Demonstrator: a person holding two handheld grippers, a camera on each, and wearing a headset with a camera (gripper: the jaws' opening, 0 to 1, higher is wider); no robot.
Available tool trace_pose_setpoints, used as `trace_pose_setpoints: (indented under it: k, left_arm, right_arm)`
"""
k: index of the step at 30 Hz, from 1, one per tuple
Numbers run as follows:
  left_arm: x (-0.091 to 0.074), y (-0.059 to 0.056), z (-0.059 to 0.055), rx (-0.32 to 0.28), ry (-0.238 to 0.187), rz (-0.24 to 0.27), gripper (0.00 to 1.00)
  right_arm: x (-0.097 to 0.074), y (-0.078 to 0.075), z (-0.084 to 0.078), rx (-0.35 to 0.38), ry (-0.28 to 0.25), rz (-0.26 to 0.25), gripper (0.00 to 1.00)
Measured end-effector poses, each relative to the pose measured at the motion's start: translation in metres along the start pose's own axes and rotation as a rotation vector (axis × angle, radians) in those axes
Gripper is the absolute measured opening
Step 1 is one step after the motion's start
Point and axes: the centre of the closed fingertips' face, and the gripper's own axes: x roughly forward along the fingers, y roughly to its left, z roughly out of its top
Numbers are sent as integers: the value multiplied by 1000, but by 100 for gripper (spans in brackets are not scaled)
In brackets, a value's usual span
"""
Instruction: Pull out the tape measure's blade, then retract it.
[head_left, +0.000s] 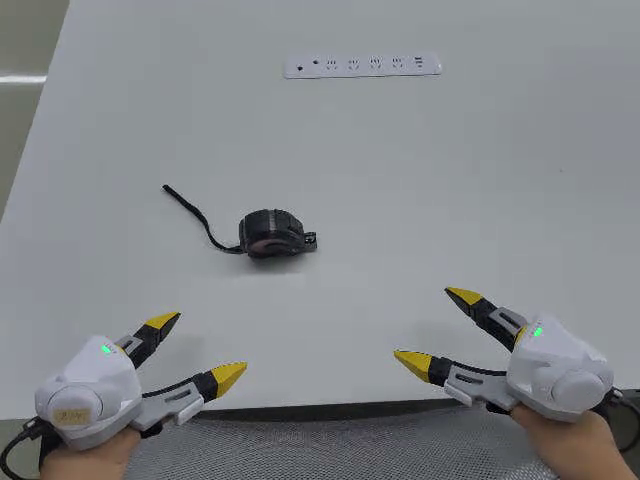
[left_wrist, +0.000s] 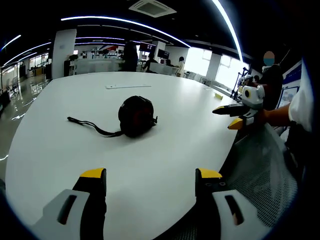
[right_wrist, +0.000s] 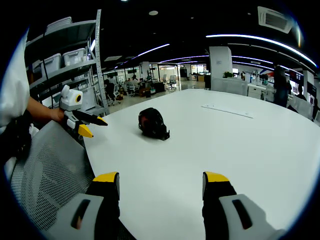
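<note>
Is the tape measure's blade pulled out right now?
No, the tape measure lies on the table with its strap trailing from it and no blade extended.

All three views toward tape measure (head_left: 270, 234)

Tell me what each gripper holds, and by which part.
Nothing is held: left gripper and right gripper are open, short of the tape measure.

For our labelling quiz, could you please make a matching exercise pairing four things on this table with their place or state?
Things: 1 tape measure; 2 power strip; 3 strap; 4 left tongs.
Descriptions: A white, far side of the table; B open, at the near edge; C dark, round, mid-table; D thin, trailing left from the tape measure.
Pairs: 1-C, 2-A, 3-D, 4-B.
</note>
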Motion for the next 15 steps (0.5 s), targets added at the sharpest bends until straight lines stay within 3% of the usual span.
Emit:
trace_pose_setpoints:
  k: [15]
  left_arm:
    - [3, 5, 8, 20, -1, -2, 71]
  right_arm:
    - [6, 2, 5, -25, -8, 40, 69]
